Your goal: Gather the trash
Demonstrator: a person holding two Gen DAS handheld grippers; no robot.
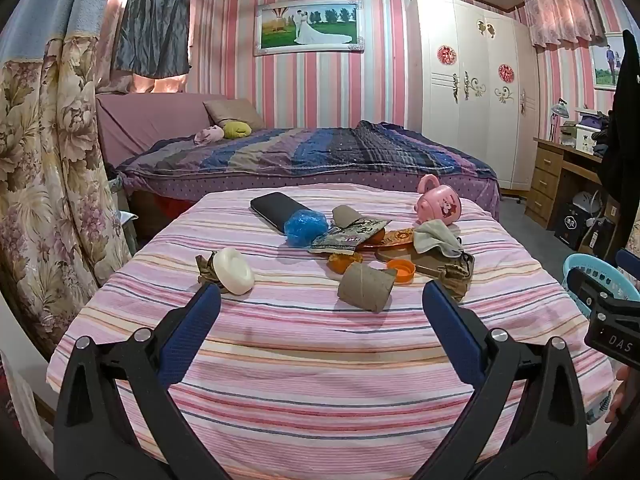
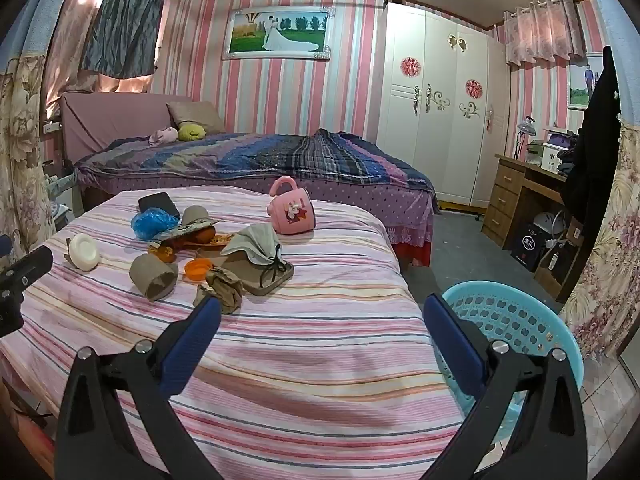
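Note:
Trash lies scattered on a pink striped cloth (image 1: pixel 304 360) covering a table. A cardboard roll (image 1: pixel 365 287) lies nearest my left gripper (image 1: pixel 322 294), which hangs open and empty just before it. A white round lid (image 1: pixel 234 271), a blue plastic bag (image 1: pixel 305 227), a crumpled brown paper (image 2: pixel 224 290), an orange cap (image 2: pixel 197 268) and a snack wrapper (image 1: pixel 350 235) lie around. My right gripper (image 2: pixel 322 308) is open and empty near the cloth's right edge, its left finger close to the brown paper. A light blue basket (image 2: pixel 516 320) stands on the floor to the right.
A pink cup (image 2: pixel 292 210), a black case (image 1: pixel 276 208), a grey rag (image 2: pixel 254 244) on a brown tray (image 2: pixel 266 280) share the cloth. Behind stands a bed (image 1: pixel 304 156), with a white wardrobe (image 1: pixel 468 88) and a wooden desk (image 2: pixel 520 196) at the right.

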